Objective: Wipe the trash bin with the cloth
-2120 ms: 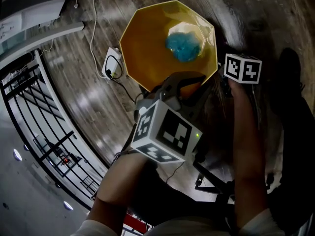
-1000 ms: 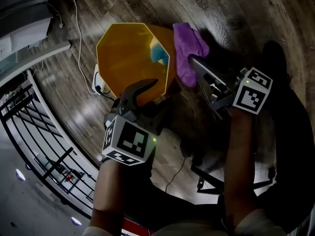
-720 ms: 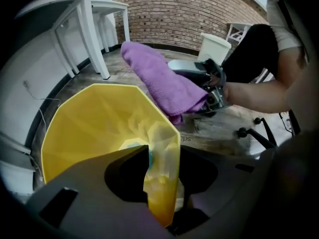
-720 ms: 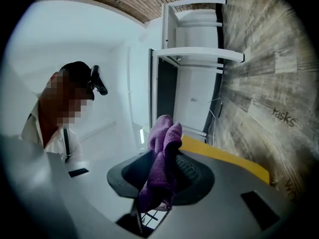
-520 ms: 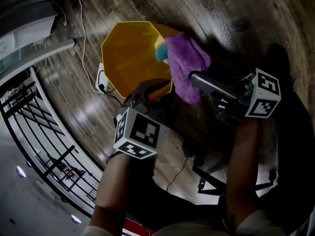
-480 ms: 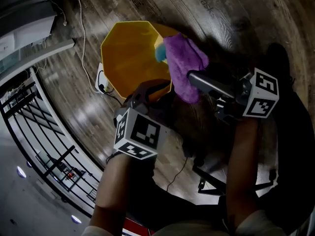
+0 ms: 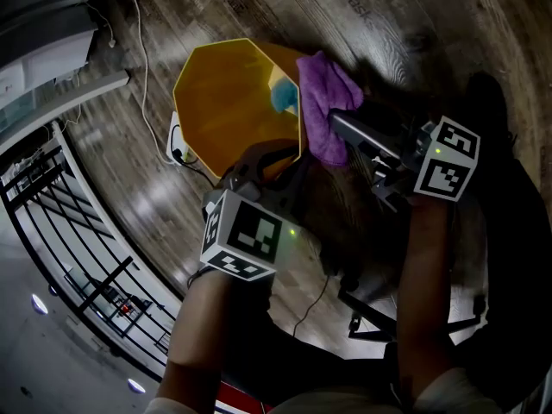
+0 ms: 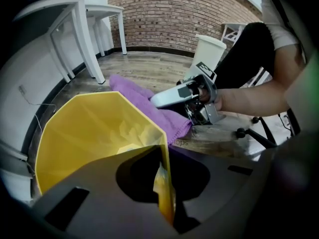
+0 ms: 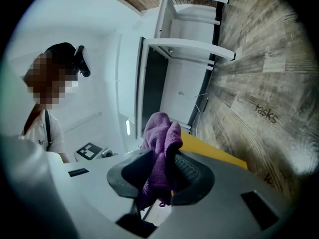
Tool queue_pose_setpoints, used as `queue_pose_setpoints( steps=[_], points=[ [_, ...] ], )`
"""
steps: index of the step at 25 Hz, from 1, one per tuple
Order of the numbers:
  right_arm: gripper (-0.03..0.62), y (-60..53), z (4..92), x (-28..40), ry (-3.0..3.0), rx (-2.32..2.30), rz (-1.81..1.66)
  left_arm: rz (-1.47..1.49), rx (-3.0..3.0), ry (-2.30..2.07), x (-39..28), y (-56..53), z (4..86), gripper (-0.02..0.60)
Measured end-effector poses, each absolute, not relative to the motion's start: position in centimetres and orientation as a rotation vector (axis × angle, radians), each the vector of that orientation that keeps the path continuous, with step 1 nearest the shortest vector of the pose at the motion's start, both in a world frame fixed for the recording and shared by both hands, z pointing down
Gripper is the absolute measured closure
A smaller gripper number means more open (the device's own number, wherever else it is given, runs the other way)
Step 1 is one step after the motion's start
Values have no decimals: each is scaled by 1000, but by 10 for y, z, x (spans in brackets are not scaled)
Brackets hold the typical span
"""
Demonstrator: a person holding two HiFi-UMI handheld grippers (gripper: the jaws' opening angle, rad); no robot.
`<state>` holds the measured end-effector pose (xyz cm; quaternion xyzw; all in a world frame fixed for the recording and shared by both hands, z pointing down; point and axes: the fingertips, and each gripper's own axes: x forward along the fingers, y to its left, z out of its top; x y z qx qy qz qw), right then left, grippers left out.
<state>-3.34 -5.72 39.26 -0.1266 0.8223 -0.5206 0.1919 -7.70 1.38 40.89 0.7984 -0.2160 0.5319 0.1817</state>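
Trash bin (image 7: 222,102): yellow, on wood floor (image 7: 414,24), rim nipped by my left tool (image 7: 267,155), jaws just closed on it. Cloth (image 7: 328,115): purple, clenched in right tool (image 7: 338,124), at bin's rim. Floor beyond open. Blue item (image 7: 283,98) inside half-hidden.

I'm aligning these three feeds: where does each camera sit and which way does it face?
Head view: on the head, facing steeply down at trash bin, cloth, both forearms.
Left gripper view: on left gripper, along jaws just closed on the bin's rim; right hand shows.
Right gripper view: on right gripper, along jaws shut on the cloth; person's torso shows.
Shared: bin and cloth in all three.
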Motion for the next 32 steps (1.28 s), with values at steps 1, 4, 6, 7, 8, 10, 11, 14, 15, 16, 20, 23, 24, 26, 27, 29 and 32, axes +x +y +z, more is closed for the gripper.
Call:
queue_pose_setpoints(
  steps=[1, 4, 6, 7, 8, 10, 11, 14, 15, 16, 20, 23, 24, 26, 27, 29, 32],
  points=[
    [480, -58, 400, -35, 2318, -377, -1477, 1502, 2254, -609, -77, 13, 410, 565],
    [480, -62, 420, -38, 2328, -432, -1524, 1503, 2258, -607, -78, 11, 412, 563],
    [480, -64, 432, -39, 2341, -463, -1549, 1502, 2259, -608, -79, 11, 413, 563],
    [480, -65, 438, -40, 2350, -482, -1562, 1500, 2258, -609, -79, 11, 413, 564],
    [480, -66, 444, -41, 2360, -503, -1576, 1496, 2256, -610, -79, 12, 413, 563],
    [480, -66, 454, -41, 2384, -544, -1601, 1490, 2253, -610, -78, 13, 412, 563],
    [480, -65, 458, -40, 2396, -561, -1611, 1489, 2254, -610, -77, 14, 410, 563],
    [480, -63, 467, -40, 2425, -615, -1639, 1485, 2257, -610, -75, 17, 406, 563],
    [480, -63, 471, -39, 2434, -637, -1650, 1484, 2258, -609, -74, 17, 405, 563],
    [480, -63, 476, -38, 2447, -661, -1662, 1484, 2257, -608, -73, 18, 405, 563],
    [480, -61, 499, -42, 2533, -747, -1702, 1474, 2248, -601, -73, 18, 406, 563],
    [480, -59, 517, -47, 2602, -805, -1717, 1462, 2249, -591, -74, 19, 409, 563],
    [480, -58, 522, -48, 2618, -821, -1722, 1458, 2250, -588, -74, 20, 409, 563],
    [480, -56, 529, -49, 2645, -852, -1735, 1455, 2250, -583, -74, 21, 409, 563],
    [480, -55, 533, -49, 2655, -868, -1743, 1454, 2249, -582, -75, 21, 409, 563],
    [480, -54, 541, -49, 2669, -903, -1762, 1450, 2245, -581, -75, 22, 409, 563],
    [480, -53, 551, -51, 2684, -955, -1790, 1435, 2252, -584, -74, 18, 407, 563]
  ],
)
